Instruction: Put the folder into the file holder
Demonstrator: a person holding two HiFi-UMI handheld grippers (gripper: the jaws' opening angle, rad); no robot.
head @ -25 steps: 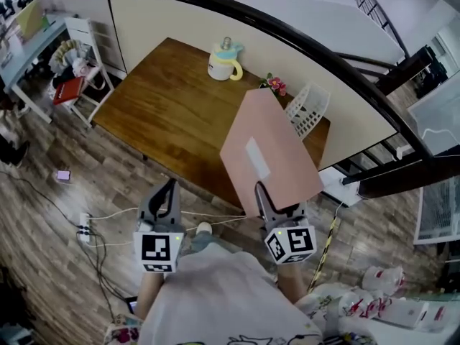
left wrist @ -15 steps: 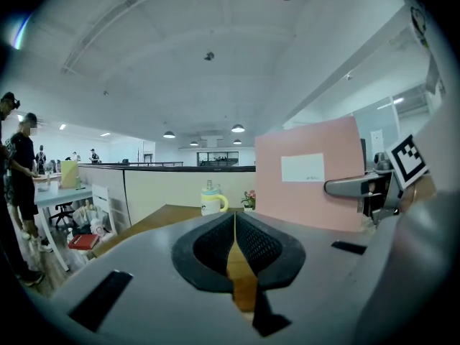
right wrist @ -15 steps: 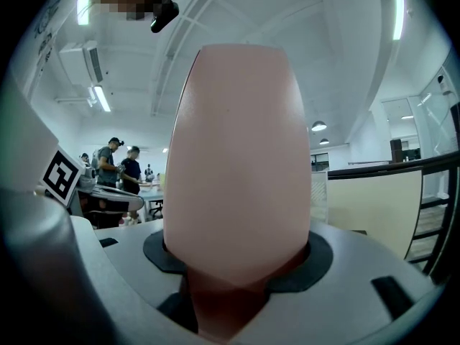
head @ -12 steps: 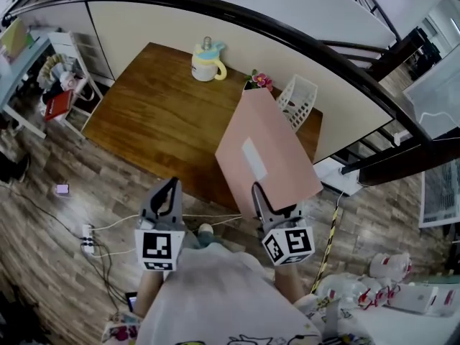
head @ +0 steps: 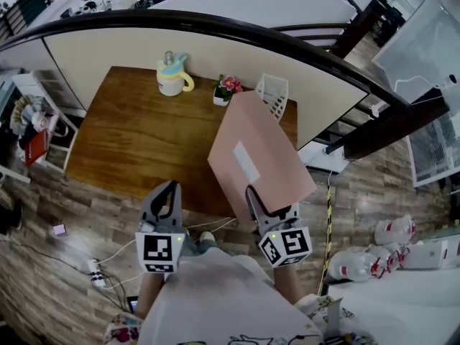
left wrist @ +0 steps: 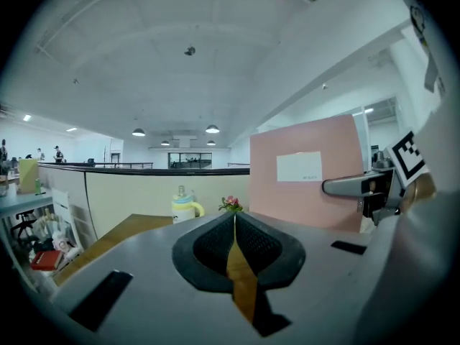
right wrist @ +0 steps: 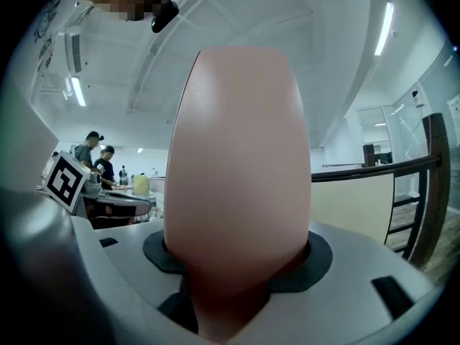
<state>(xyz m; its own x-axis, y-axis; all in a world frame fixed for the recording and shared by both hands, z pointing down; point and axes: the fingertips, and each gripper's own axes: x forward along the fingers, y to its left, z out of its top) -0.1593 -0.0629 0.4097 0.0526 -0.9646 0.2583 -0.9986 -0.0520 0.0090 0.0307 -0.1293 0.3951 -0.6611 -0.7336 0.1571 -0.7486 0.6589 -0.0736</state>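
The right tongs (head: 257, 196) clench the lower edge of a pink folder (head: 255, 153), held tilted above the near right part of the wooden table (head: 129, 142). The white file holder (head: 274, 94) stands at the table's far right corner, close to the folder's top edge. The left tongs (head: 169, 191), pressed together on nothing, hover off the table's near edge

The pink folder (head: 255, 160) in the right gripper (head: 272, 205) has shifted toward the white file holder (head: 273, 95). Its top corner, earlier just below the flowers (head: 228, 86), now sits between them and the holder. In the head view, the desk (head: 129, 135) lies further left.
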